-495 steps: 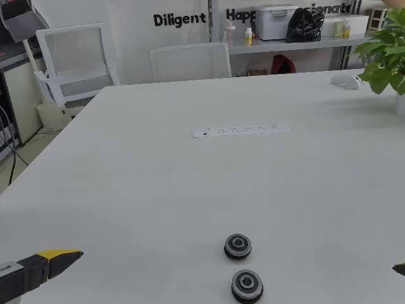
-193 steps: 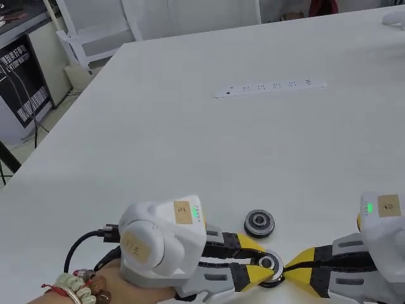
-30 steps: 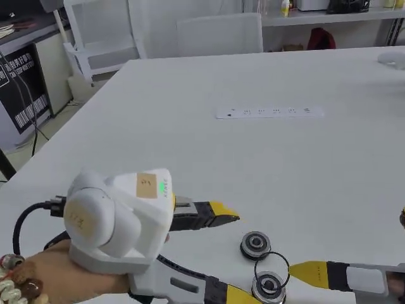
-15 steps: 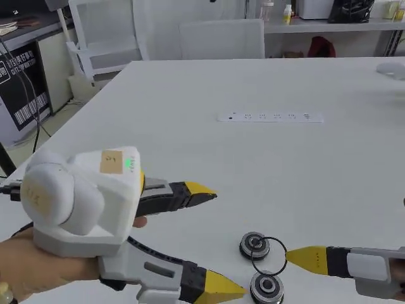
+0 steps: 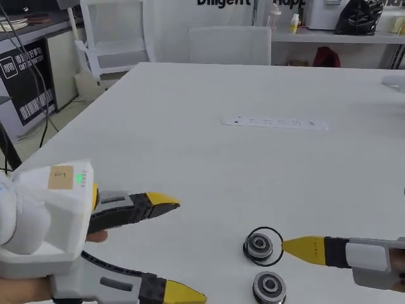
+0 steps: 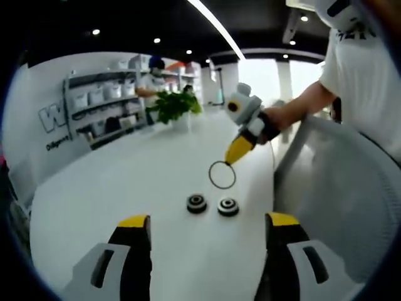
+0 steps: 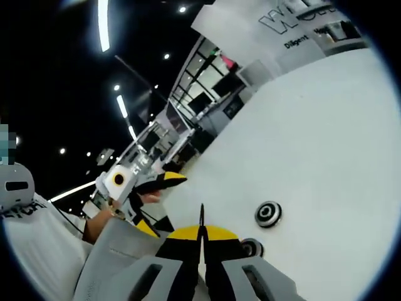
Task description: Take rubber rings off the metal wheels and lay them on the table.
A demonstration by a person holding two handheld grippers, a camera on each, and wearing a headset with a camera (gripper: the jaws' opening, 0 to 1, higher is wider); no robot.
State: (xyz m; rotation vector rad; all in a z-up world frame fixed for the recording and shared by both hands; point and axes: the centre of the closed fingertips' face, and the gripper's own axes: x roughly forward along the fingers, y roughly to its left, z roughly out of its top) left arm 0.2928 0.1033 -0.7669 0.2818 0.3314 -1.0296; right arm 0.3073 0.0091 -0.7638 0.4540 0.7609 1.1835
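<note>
Withdrawn from the wheels since a second ago, my left gripper sits well to the left of the far metal wheel, jaws spread wide and holding nothing. The rubber ring has left the near metal wheel, where both grippers were working some seconds back. It hangs pinched at the tip of my right gripper, whose jaws are clamped on it. From the head view the ring overlaps the far metal wheel; the left gripper view shows it in the air above both wheels, clear of the table. I judge one ring is off but not yet laid down, with a second wheel to do.

I cannot tell whether the far metal wheel wears its ring. In the right gripper view the ring is edge-on, just a thin dark line above the jaws. The right gripper's body runs off the head view's edge.
</note>
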